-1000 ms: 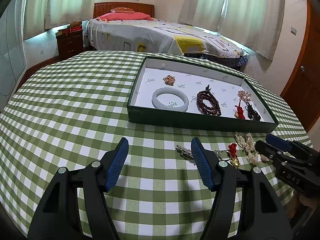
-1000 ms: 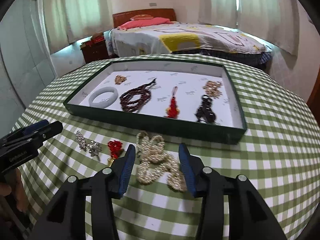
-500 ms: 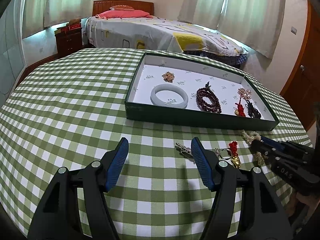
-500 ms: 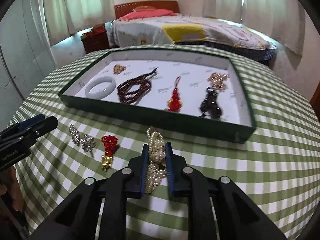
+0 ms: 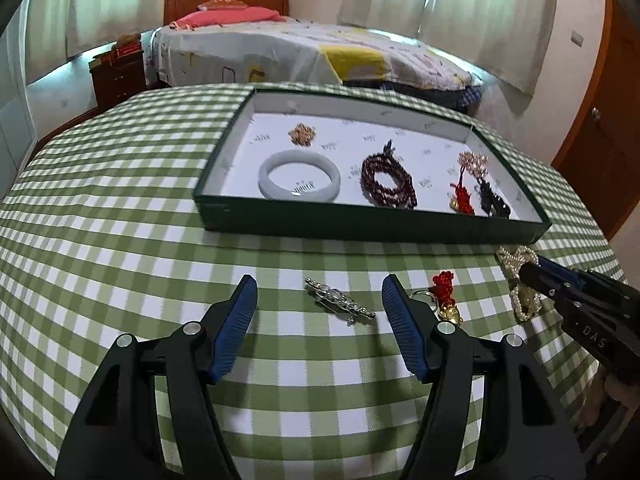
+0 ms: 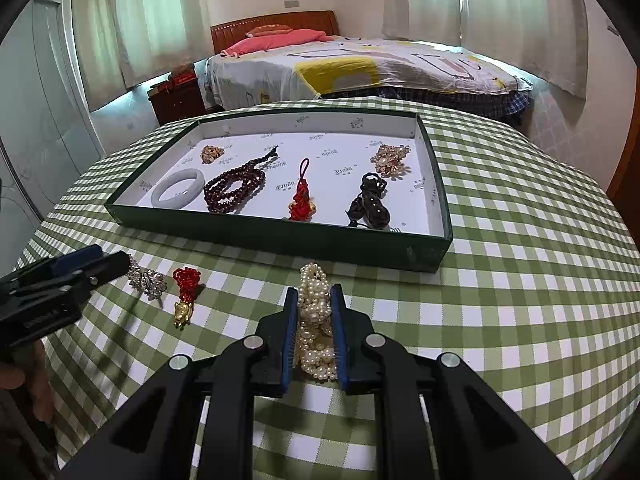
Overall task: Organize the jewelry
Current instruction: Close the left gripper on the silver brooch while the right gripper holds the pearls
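Observation:
My right gripper (image 6: 314,296) is shut on a pearl necklace (image 6: 314,316), bunched between its blue pads on the checked cloth; it also shows in the left wrist view (image 5: 520,276). My left gripper (image 5: 318,296) is open above a silver brooch (image 5: 340,300). A red knot charm with a gold pendant (image 6: 185,294) lies beside the brooch. A green tray (image 6: 280,236) with a white lining holds a pale jade bangle (image 5: 299,174), a dark bead bracelet (image 5: 386,182), a red tassel charm (image 6: 302,200), a black bead piece (image 6: 368,200) and two gold brooches.
The round table has a green checked cloth (image 5: 100,220) that falls away at the edges. A bed (image 6: 360,68) and a wooden nightstand (image 5: 118,76) stand behind the table. A wooden door (image 5: 600,140) is at the right.
My right gripper closed on the pearl necklace and stays shut on it. My left gripper stayed open and moved slightly, so the silver brooch now lies between its fingers.

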